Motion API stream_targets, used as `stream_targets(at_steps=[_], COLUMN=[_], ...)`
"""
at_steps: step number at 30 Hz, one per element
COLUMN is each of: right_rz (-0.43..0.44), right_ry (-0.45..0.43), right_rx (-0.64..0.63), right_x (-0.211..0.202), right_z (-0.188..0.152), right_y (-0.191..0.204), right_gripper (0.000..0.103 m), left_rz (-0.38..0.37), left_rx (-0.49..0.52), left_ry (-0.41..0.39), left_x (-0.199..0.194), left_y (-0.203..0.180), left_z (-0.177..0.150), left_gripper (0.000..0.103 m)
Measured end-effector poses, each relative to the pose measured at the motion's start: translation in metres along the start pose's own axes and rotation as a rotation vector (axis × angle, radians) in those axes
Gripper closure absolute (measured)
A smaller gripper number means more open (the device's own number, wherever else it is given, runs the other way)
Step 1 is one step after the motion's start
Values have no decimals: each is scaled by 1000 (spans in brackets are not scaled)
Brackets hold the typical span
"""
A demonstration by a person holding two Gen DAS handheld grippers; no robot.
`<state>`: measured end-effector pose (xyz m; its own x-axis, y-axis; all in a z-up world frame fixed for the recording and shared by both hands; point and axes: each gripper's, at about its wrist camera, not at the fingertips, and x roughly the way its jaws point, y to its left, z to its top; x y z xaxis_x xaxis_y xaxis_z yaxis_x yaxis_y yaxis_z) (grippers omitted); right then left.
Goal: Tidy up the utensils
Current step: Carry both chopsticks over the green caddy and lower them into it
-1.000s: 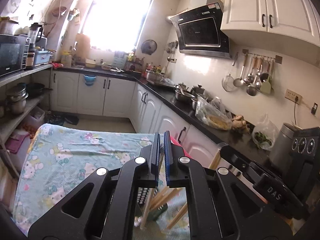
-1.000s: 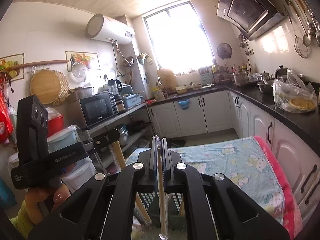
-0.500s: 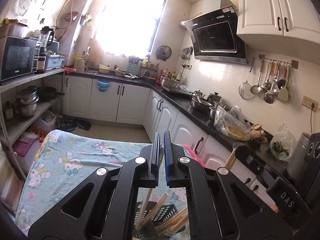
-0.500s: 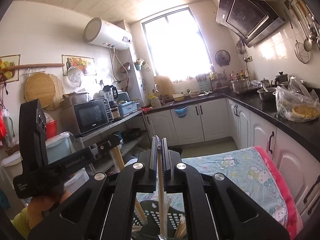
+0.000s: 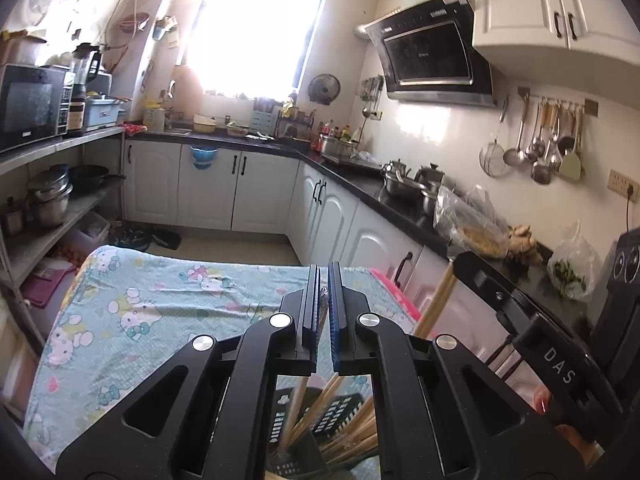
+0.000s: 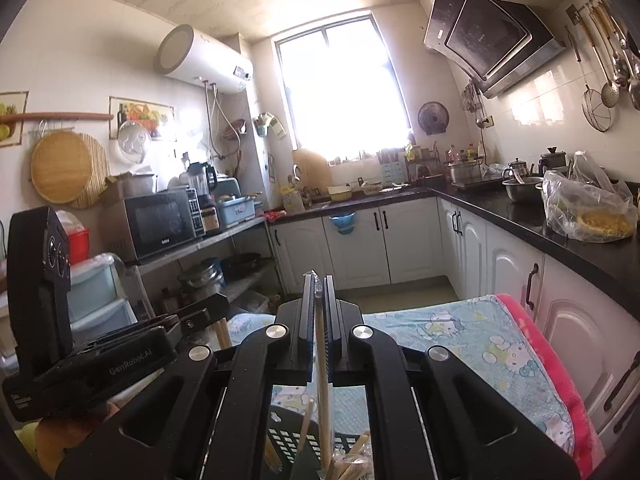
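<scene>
My left gripper (image 5: pixel 323 276) is shut on a wooden chopstick (image 5: pixel 298 404) that slants down into a black perforated holder (image 5: pixel 340 412). The holder stands on the table with the cartoon-print cloth (image 5: pixel 160 300) and has several more chopsticks leaning in it. In the right wrist view, my right gripper (image 6: pixel 319 280) is shut on a plastic-wrapped chopstick (image 6: pixel 323 392), which hangs upright over the same holder (image 6: pixel 288 436). Each gripper shows in the other's view: the right gripper (image 5: pixel 456 260) with its stick, the left gripper (image 6: pixel 218 304) with a wooden stick under its tip.
A black counter (image 5: pixel 400 208) with pots and bagged food runs along the right over white cabinets. Shelves (image 6: pixel 208 248) with a microwave and pans stand at the left. A pink blanket edge (image 6: pixel 552 372) borders the table on the right. The cloth beyond the holder is bare.
Both grippers have sunk with their chopsticks still clamped. The holder has slid in under the jaws and looks larger. The kitchen background has shifted up in both views.
</scene>
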<state>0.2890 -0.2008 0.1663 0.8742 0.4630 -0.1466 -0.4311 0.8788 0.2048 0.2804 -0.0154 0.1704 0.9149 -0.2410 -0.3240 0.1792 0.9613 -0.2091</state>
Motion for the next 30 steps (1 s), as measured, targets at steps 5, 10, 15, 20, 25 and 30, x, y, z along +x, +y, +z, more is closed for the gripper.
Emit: stream_targets(at_steps=[5, 10, 15, 20, 25, 30], right_rz=[-1, -5, -8, -8, -11, -16], right_ry=[37, 84, 140, 187, 221, 235], right_rx=[2, 0, -2, -3, -9, -7], right_x=[5, 8, 8, 8, 6, 1], right_z=[-15, -28, -41, -48, -52, -55], right_y=[-1, 0, 1, 1, 2, 2], right_gripper=[98, 98, 98, 98, 98, 98], left_rz=[4, 18, 26, 29, 19, 3], left_rx=[24, 41, 37, 41, 31, 18], left_ry=[29, 58, 105, 148, 190, 202], left_x=[6, 11, 14, 14, 11, 1], left_y=[-2, -1, 4, 6, 7, 9], left_z=[-13, -25, -37, -45, -49, -52], left_gripper=[101, 101, 101, 101, 99, 89])
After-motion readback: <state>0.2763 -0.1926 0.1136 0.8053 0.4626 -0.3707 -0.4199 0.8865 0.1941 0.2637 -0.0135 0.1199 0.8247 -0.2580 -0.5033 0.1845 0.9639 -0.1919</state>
